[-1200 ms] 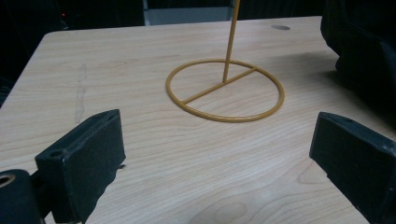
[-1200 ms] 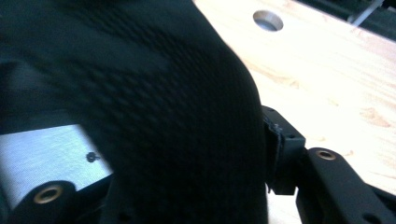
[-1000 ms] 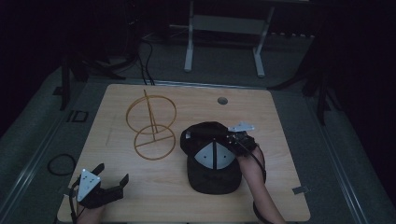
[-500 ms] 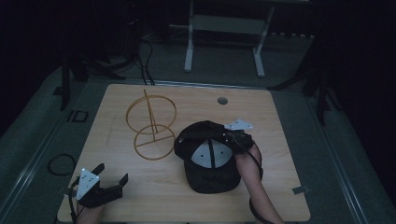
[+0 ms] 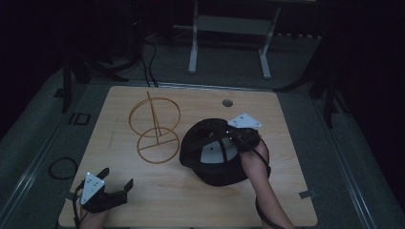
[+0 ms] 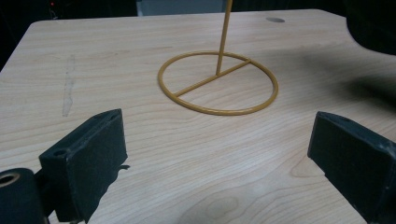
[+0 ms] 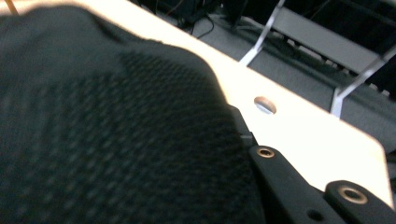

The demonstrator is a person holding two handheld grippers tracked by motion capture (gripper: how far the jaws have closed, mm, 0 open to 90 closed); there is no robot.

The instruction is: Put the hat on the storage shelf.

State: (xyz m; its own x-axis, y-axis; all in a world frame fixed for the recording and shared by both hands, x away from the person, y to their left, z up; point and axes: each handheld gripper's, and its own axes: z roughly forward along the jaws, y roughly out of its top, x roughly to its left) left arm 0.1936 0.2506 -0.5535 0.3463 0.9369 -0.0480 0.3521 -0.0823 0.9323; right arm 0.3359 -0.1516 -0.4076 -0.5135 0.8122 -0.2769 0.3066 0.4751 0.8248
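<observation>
Jaws, right gripper (image 5: pixel 228 136): clamped together on the black cap (image 5: pixel 215 157), having just closed on its fabric; in the right gripper view the dark mesh (image 7: pixel 116 140) presses against one black jaw.
Jaws, left gripper (image 5: pixel 114 179): standing wide apart with bare tabletop between them, holding nothing; the gripper rests near the table's front left corner.
Item, black cap: right of centre on the wooden table (image 5: pixel 191 200), its underside with white inner panel turned upward, the edge nearest the gripper raised off the surface.
Item, yellow wire stand (image 5: pixel 154 131): a flat ring base with a crossbar, an upright rod and a second ring on top; it stands just left of the cap, apart from it.
Item, round hole (image 5: pixel 228 103): in the table's far side, beyond the cap.
</observation>
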